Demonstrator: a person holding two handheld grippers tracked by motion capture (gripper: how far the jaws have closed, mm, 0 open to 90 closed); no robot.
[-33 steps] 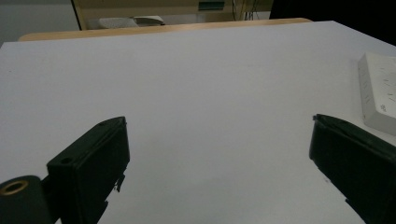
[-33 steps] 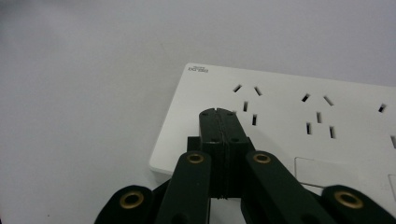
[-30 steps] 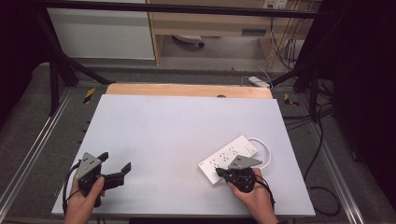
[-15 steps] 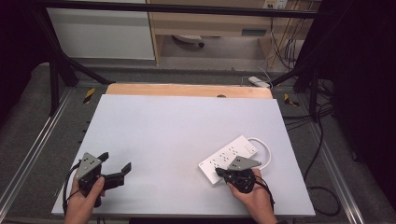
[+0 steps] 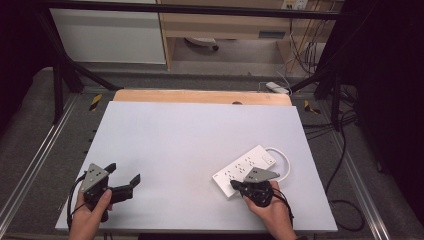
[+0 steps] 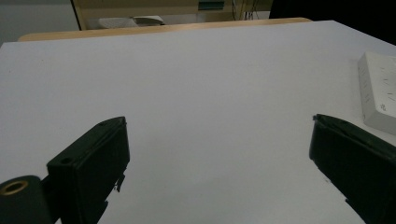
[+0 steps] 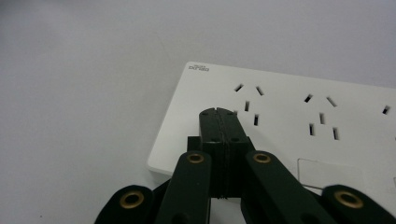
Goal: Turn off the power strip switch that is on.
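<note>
Lying near the right edge of the pale grey tabletop (image 5: 200, 135), toward its near right corner: a white plastic power strip (image 5: 245, 167) with its white cord looped behind. Hovering over the strip's near end, seemingly touching it, though hard telling from above: the right gripper (image 7: 218, 116), jaws pressed together on nothing, probably poised for pushing or steadying. Resting by the near left corner, the left gripper (image 5: 125, 177), jaws spread wide and empty, likely waiting.
</note>
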